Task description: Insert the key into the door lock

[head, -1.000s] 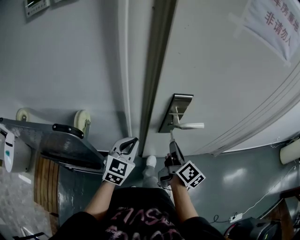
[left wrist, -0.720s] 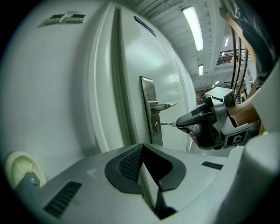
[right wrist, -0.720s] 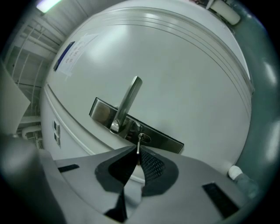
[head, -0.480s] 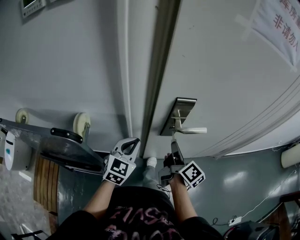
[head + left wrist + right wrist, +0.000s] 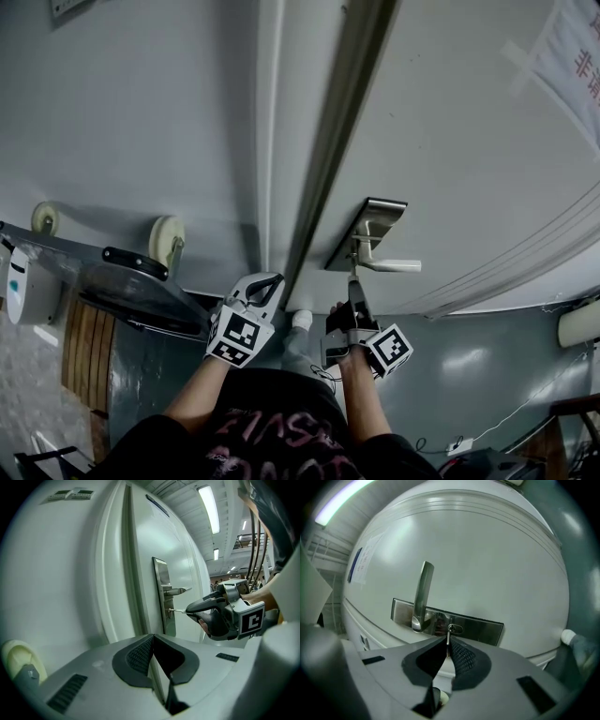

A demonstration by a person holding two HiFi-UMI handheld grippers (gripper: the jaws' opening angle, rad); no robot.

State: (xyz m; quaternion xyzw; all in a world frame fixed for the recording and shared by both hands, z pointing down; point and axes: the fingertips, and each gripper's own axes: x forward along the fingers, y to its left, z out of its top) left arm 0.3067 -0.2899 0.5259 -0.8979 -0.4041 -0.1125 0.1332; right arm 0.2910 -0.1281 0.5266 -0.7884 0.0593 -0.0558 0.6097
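- Right gripper [image 5: 448, 642]: jaws closed on the key [image 5: 448, 637], gripped at its rear end; the thin metal blade projects forward from between the pads.
- Key: in the right gripper view its tip sits at the keyhole [image 5: 454, 629]; in the left gripper view the blade [image 5: 177, 611] spans the short gap from the gripper tips to the keyhole [image 5: 169, 613]; depth of entry cannot be determined.
- Keyhole: set in the steel lock plate [image 5: 480, 629], just beside the root of the lever handle [image 5: 421, 592]; in the head view the plate [image 5: 367, 230] stands on the door [image 5: 450, 141] close to its edge, with the handle [image 5: 389, 265] pointing away from that edge.
- Left gripper [image 5: 152, 639]: jaws closed tip to tip, nothing between them; it is held apart from the lock, pointing at the door frame [image 5: 133, 588]; the right gripper [image 5: 190, 611] is seen from the side in its view.
- Head view: left gripper [image 5: 265, 281] below the door frame [image 5: 328, 141]; right gripper [image 5: 354, 292] directly below the lock plate; the two are near each other, not touching; a bare forearm leads to each.
- Surroundings: pale wall [image 5: 122, 112] left of the frame; a metal cart [image 5: 112, 286] with a black handle at lower left; a paper notice [image 5: 577, 56] taped to the door at upper right.
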